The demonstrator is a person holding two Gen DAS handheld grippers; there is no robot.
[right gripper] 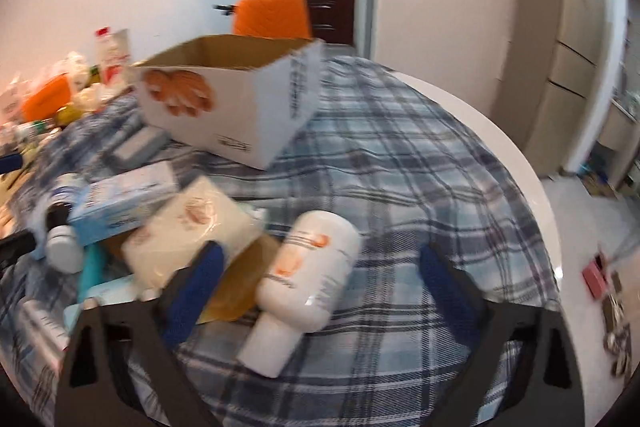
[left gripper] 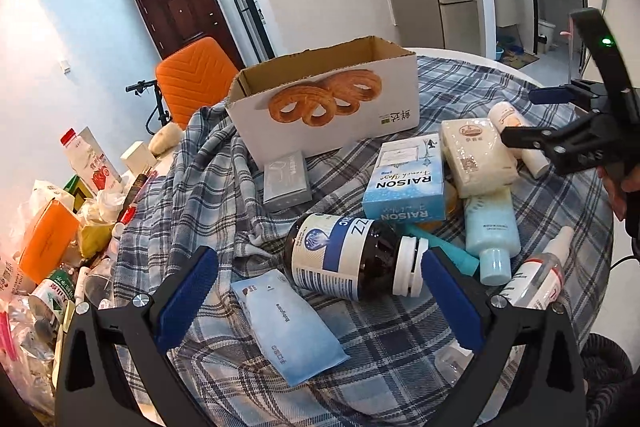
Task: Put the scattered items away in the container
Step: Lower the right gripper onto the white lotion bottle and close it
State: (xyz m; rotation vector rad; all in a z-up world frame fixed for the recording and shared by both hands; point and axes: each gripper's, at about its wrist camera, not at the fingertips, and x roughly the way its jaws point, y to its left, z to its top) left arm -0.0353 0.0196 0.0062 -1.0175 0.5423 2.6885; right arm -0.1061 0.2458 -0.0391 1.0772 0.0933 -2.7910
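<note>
Gaping wide, empty: left gripper (left gripper: pixel 320 283) by brown bottle (left gripper: pixel 352 259), right gripper (right gripper: pixel 320 287) w/ white bottle (right gripper: pixel 304 287) between fingers.

Open-topped cardboard box (left gripper: pixel 324 103), bare plaid cloth (right gripper: pixel 400 155) on its right, clutter crowding front-left

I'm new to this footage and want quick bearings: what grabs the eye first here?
The open cardboard box with a pastry print stands at the far side of the plaid cloth. In front of it, a dark bottle lies on its side before the open left tool; a white bottle lies between the right tool's open fingers.
</note>
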